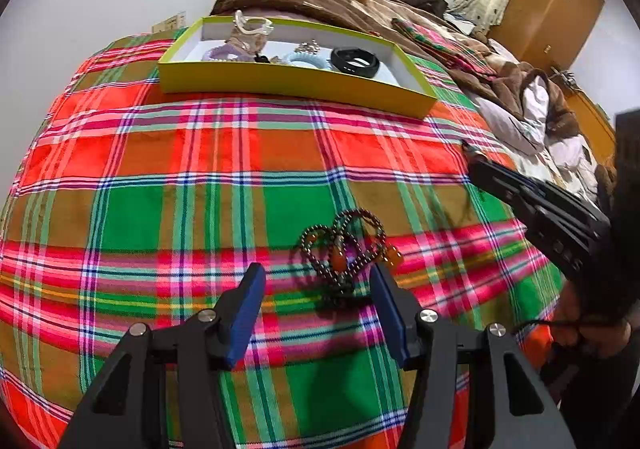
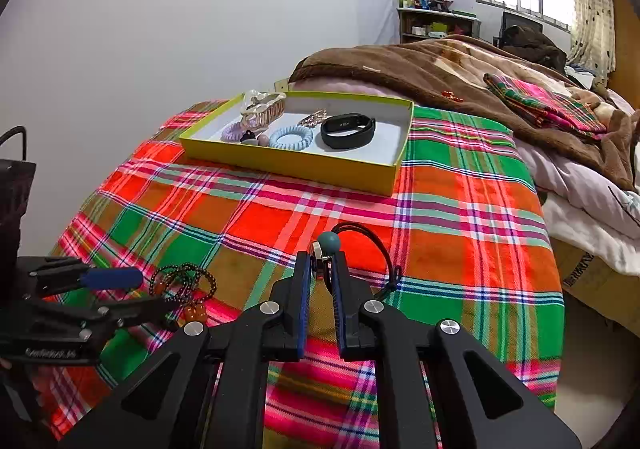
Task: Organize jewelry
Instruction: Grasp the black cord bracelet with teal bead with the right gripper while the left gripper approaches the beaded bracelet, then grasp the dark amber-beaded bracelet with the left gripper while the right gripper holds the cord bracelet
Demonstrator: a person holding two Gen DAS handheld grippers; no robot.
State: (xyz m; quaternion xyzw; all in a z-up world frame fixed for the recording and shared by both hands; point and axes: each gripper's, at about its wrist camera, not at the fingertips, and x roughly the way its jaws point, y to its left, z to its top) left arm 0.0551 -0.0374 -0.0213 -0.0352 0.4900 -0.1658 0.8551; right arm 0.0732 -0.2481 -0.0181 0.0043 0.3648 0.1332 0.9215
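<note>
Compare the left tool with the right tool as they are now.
The left tool is open, its fingers either side of the dark bead bracelet on the plaid cloth; the right tool is shut on a corded pendant. The left carries nothing; the right holds its piece above the cloth. Both have blue pads.

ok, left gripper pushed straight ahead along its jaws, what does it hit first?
The beaded bracelet, most likely. It lies on the plaid cloth just beyond the open left gripper, roughly between the jaw tips, nearer the right one. The yellow tray sits well past it. Height above the cloth is unclear.
</note>
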